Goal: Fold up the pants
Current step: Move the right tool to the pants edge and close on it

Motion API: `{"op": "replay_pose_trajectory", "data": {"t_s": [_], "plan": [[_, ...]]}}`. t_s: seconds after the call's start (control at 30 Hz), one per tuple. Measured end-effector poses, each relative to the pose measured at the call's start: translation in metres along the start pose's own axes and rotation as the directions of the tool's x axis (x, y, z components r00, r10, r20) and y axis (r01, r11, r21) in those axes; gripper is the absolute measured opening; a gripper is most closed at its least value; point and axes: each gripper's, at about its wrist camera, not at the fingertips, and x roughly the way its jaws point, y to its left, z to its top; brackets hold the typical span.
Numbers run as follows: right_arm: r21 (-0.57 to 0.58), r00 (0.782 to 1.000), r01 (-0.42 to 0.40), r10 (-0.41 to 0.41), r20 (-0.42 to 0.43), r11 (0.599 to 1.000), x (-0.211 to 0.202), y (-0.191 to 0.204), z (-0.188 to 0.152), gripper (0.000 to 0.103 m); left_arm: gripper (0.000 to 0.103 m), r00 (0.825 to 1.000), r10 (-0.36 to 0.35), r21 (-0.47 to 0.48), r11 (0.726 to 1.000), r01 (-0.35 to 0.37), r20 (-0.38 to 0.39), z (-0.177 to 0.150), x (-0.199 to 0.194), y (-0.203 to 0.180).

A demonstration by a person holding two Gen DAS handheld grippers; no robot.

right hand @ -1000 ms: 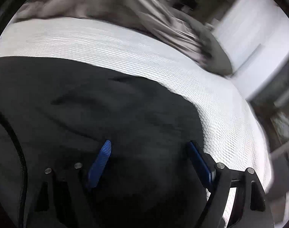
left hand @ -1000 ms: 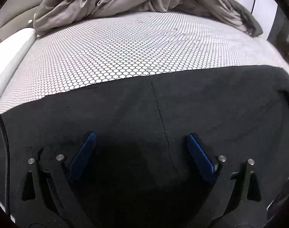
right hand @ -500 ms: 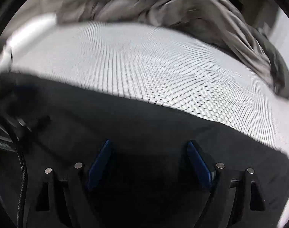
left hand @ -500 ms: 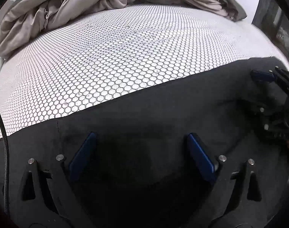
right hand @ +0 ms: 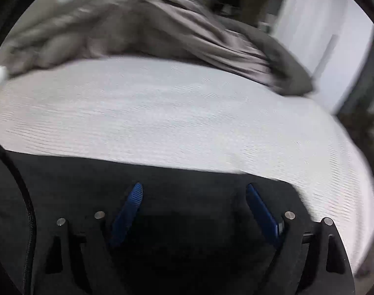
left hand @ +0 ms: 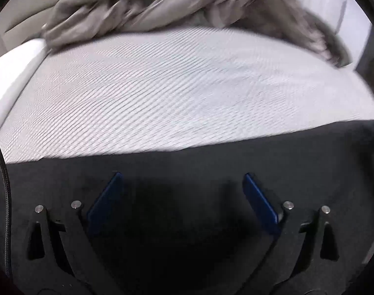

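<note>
Black pants (left hand: 236, 162) lie flat across the near part of a bed with a white honeycomb-patterned sheet (left hand: 162, 93). My left gripper (left hand: 182, 179) is open, its blue pads spread wide just above the dark fabric. In the right wrist view the pants (right hand: 187, 179) fill the lower part, with their right edge ending near the right finger. My right gripper (right hand: 194, 189) is open too and holds nothing. Both views are blurred by motion.
A crumpled grey-brown duvet (left hand: 174, 7) is piled at the far end of the bed; it also shows in the right wrist view (right hand: 150, 27). A white pillow or bolster (left hand: 12, 73) lies at the left. The bed's right edge (right hand: 358, 196) drops off beside the right gripper.
Both grippers have swung and pulled back: more white sheet and the duvet now show. The right gripper no longer appears in the left wrist view. Both stay open.
</note>
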Motion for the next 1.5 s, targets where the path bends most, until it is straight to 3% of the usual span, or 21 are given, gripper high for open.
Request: {"op": "replay_pose_trajectory", "data": {"t_s": [0.1,0.17,0.27,0.33,0.4,0.43,0.47,0.53,0.57,0.63,0.7,0.77,0.87,0.93,1.0,1.1,1.17,1.27,1.4,1.47,1.5], "plan": [[-0.152,0.99,-0.139,0.136,-0.028,0.979,0.0,0.08,0.001,0.088,0.097,0.999,-0.05,0.119,0.992,0.049,0.006,0.005,0.005,-0.047],[-0.233,0.986,-0.159,0.141,-0.091,0.96,0.014,0.108,-0.007,0.086,0.097,0.999,-0.03,0.165,0.986,0.036,-0.036,0.005,0.022,-0.069],[-0.179,0.983,-0.156,0.134,-0.128,0.971,0.023,0.08,-0.014,0.086,0.098,0.993,-0.04,0.148,0.987,0.056,-0.108,-0.008,0.04,-0.063],[-0.14,0.993,0.017,-0.032,-0.111,0.99,0.025,0.029,-0.015,0.087,0.098,0.992,-0.075,0.118,0.989,0.087,-0.101,-0.012,0.035,-0.046],[-0.113,0.954,0.264,-0.277,-0.12,0.958,0.029,-0.032,-0.031,0.087,0.099,0.995,-0.043,0.114,0.992,0.053,-0.086,-0.017,0.027,-0.029],[-0.055,0.941,0.301,-0.306,-0.145,0.952,0.027,-0.064,-0.041,0.087,0.1,0.996,-0.011,0.106,0.994,0.02,-0.086,-0.019,0.029,-0.016],[0.068,0.946,0.285,-0.269,-0.183,0.956,0.023,-0.103,-0.054,0.087,0.1,0.996,-0.018,0.081,0.996,0.025,-0.084,-0.021,0.028,-0.008],[0.246,0.98,0.139,-0.097,-0.176,0.959,0.014,-0.14,-0.062,0.088,0.1,0.996,-0.022,0.051,0.998,0.026,-0.082,-0.021,0.026,-0.001],[0.28,0.985,0.105,-0.062,-0.16,0.954,0.005,-0.145,-0.066,0.088,0.099,0.997,-0.004,0.047,0.999,0.008,-0.076,-0.019,0.024,-0.002],[0.208,0.989,0.12,-0.099,-0.107,0.971,-0.014,-0.136,-0.06,0.085,0.092,0.999,0.009,0.052,0.999,-0.006,-0.054,-0.014,0.017,-0.006],[0.113,0.986,0.168,-0.167,-0.017,0.979,-0.039,-0.125,-0.055,0.085,0.092,0.999,-0.044,0.054,0.998,0.044,-0.008,-0.016,-0.001,-0.017],[0.068,0.992,0.124,-0.126,0.021,0.99,-0.055,-0.109,-0.057,0.083,0.093,0.993,-0.113,0.069,0.991,0.111,0.024,-0.025,-0.021,-0.033],[0.004,0.996,0.086,-0.086,0.015,0.996,-0.042,-0.096,-0.055,0.074,0.093,0.985,-0.171,0.136,0.976,0.172,-0.015,-0.035,-0.023,-0.064],[-0.013,0.994,0.103,-0.103,-0.03,0.995,-0.02,-0.103,-0.053,0.067,0.093,0.989,-0.129,0.186,0.972,0.14,-0.067,-0.045,-0.01,-0.078],[0.049,0.982,0.181,-0.177,-0.068,0.982,-0.017,-0.131,-0.064,0.066,0.093,0.99,-0.098,0.201,0.973,0.116,-0.096,-0.051,-0.002,-0.084],[0.201,0.979,0.203,-0.2,-0.039,0.958,-0.031,-0.18,-0.068,0.067,0.093,0.991,-0.104,0.169,0.979,0.118,-0.089,-0.055,-0.006,-0.081],[0.273,0.962,0.268,-0.27,-0.033,0.924,-0.031,-0.198,-0.064,0.067,0.093,0.992,-0.095,0.156,0.982,0.107,-0.088,-0.058,-0.01,-0.078],[0.37,0.979,0.193,-0.205,-0.006,0.909,-0.04,-0.212,-0.068,0.059,0.093,0.994,-0.078,0.146,0.985,0.089,-0.081,-0.057,-0.013,-0.071],[0.261,0.997,0.012,-0.03,0.065,0.965,-0.033,-0.186,-0.058,0.051,0.093,0.993,-0.111,0.16,0.98,0.117,-0.049,-0.061,-0.03,-0.074],[0.211,1.0,-0.021,0.018,0.017,0.977,-0.016,-0.17,-0.057,0.047,0.093,0.988,-0.138,0.182,0.972,0.147,-0.062,-0.067,-0.033,-0.079],[0.201,0.999,0.021,-0.015,-0.034,0.979,-0.006,-0.169,-0.064,0.047,0.093,0.99,-0.121,0.191,0.973,0.134,-0.076,-0.064,-0.026,-0.076]]}}
